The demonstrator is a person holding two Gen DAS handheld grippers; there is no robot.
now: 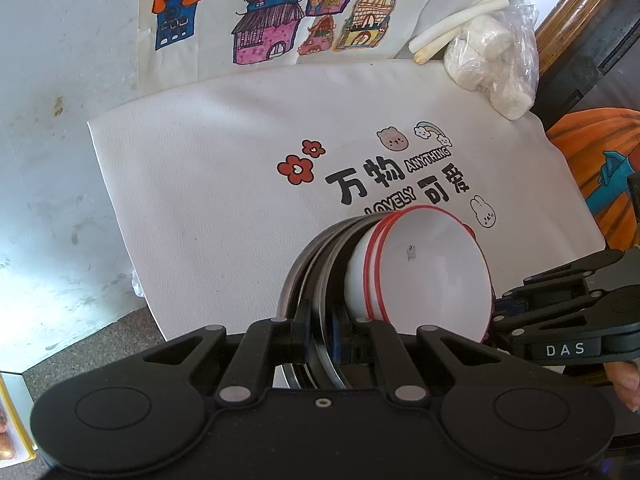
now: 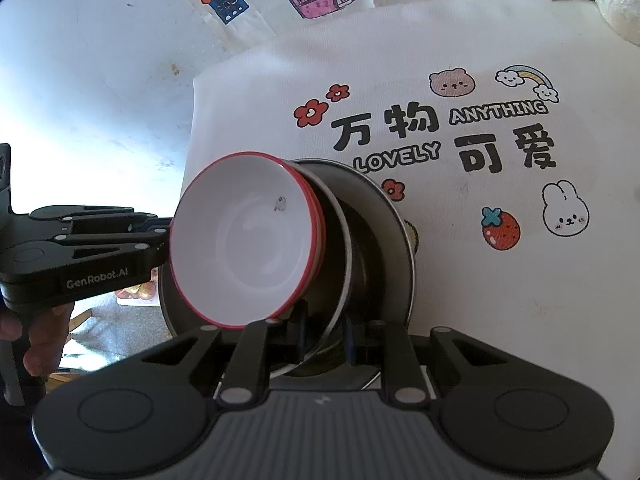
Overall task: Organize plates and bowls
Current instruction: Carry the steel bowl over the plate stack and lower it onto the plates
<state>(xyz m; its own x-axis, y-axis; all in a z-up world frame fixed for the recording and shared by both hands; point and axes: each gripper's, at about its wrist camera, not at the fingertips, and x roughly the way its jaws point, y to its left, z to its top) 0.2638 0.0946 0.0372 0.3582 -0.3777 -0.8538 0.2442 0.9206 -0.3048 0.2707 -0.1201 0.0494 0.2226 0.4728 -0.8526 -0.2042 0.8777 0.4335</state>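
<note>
A stack of metal plates (image 1: 310, 256) with white red-rimmed bowls (image 1: 432, 268) nested on top is held between both grippers above the white printed mat (image 1: 208, 184). My left gripper (image 1: 322, 336) is shut on the rim of the metal plates. My right gripper (image 2: 326, 336) is shut on the opposite rim of the metal plates (image 2: 384, 232), with the bowls (image 2: 244, 240) to its left. Each gripper shows in the other's view: the right gripper (image 1: 500, 320) at the stack's right side, the left gripper (image 2: 164, 236) at its left.
The mat (image 2: 500, 280) carries cartoon prints and lettering. Children's house drawings (image 1: 280, 12) lie at the back. A plastic bag of white lumps (image 1: 492, 60) and pale sticks (image 1: 456, 26) sit at the mat's far right corner. An orange pumpkin picture (image 1: 592, 168) is at the right.
</note>
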